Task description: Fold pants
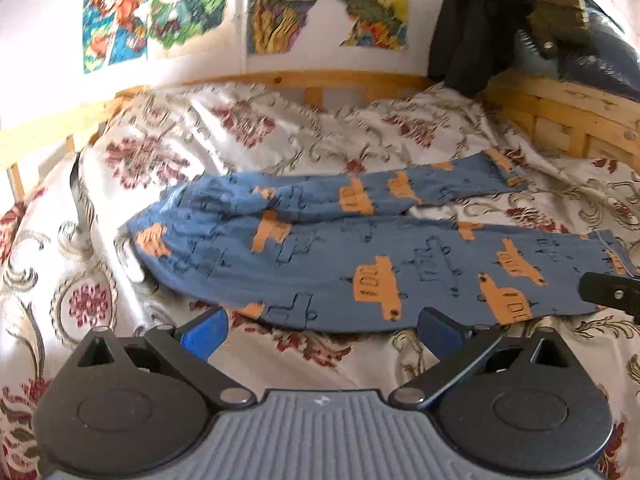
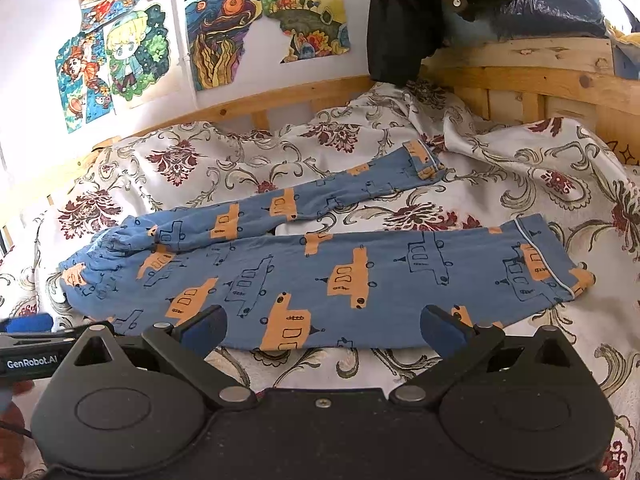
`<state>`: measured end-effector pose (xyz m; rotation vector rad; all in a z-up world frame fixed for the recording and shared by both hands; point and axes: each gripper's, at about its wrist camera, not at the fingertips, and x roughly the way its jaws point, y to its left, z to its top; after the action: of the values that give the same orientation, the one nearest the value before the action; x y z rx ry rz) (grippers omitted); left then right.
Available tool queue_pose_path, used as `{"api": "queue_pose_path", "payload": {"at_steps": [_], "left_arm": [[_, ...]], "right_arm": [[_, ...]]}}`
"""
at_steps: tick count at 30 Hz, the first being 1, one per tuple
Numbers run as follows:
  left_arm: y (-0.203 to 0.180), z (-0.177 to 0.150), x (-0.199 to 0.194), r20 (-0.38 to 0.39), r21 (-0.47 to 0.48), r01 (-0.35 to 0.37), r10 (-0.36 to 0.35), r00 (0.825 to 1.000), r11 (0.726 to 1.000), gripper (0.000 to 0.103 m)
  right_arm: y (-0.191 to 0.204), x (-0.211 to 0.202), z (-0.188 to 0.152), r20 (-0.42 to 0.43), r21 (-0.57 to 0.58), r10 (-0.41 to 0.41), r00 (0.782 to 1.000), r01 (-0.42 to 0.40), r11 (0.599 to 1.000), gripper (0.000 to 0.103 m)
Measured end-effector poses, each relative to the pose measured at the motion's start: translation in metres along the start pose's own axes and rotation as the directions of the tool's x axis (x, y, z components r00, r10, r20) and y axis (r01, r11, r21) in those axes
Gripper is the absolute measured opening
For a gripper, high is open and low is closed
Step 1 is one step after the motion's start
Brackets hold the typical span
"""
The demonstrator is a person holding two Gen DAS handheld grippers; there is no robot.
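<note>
Blue pants (image 1: 320,264) printed with orange cars lie spread flat on a floral bedspread (image 1: 280,136), waistband to the left and both legs running right, the far leg angled away. My left gripper (image 1: 324,330) is open, hovering just short of the near leg's front edge with nothing between its blue-padded fingers. In the right wrist view the same pants (image 2: 320,276) fill the middle. There my right gripper (image 2: 324,328) is open too, its tips over the near leg's lower edge. The other gripper's body (image 2: 28,354) shows at the left edge.
A wooden bed rail (image 2: 520,76) runs along the back and right. Dark clothes (image 2: 400,20) hang over its corner. Colourful drawings (image 2: 128,48) cover the white wall behind. Rumpled bedspread (image 2: 520,168) lies right of the pants' cuffs.
</note>
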<state>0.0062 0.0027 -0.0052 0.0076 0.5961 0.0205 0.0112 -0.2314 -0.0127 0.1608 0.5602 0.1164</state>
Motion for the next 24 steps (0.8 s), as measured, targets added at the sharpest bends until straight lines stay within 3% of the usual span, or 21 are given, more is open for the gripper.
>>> {"api": "queue_pose_path", "payload": {"at_steps": [4, 9, 14, 19, 21, 24], "left_arm": [[0.016, 0.014, 0.012, -0.099, -0.029, 0.028, -0.03, 0.995, 0.999, 0.103], [0.041, 0.064, 0.021, -0.077, 0.027, 0.025, -0.023, 0.997, 0.999, 0.103], [0.05, 0.135, 0.052, -0.088, 0.075, -0.007, 0.014, 0.996, 0.997, 0.103], [0.052, 0.204, 0.13, -0.092, 0.134, 0.004, 0.008, 0.996, 0.991, 0.103], [0.048, 0.22, 0.167, -0.128, 0.193, 0.057, -0.032, 0.991, 0.98, 0.103], [0.037, 0.232, 0.22, -0.164, 0.306, 0.168, -0.122, 0.979, 0.937, 0.103]], "right_arm": [[-0.002, 0.0, 0.003, 0.008, 0.001, -0.004, 1.0, 0.004, 1.0, 0.102], [-0.011, 0.006, 0.009, -0.006, 0.049, 0.012, 1.0, -0.012, 0.999, 0.103], [-0.026, 0.027, 0.03, -0.083, 0.069, 0.07, 0.994, -0.064, 0.996, 0.103], [-0.042, 0.071, 0.084, -0.134, -0.09, 0.17, 0.976, -0.183, 0.979, 0.103], [-0.049, 0.103, 0.111, -0.169, -0.189, 0.183, 0.968, -0.214, 0.958, 0.102], [-0.061, 0.167, 0.156, -0.234, -0.282, 0.216, 0.948, -0.279, 0.918, 0.102]]}}
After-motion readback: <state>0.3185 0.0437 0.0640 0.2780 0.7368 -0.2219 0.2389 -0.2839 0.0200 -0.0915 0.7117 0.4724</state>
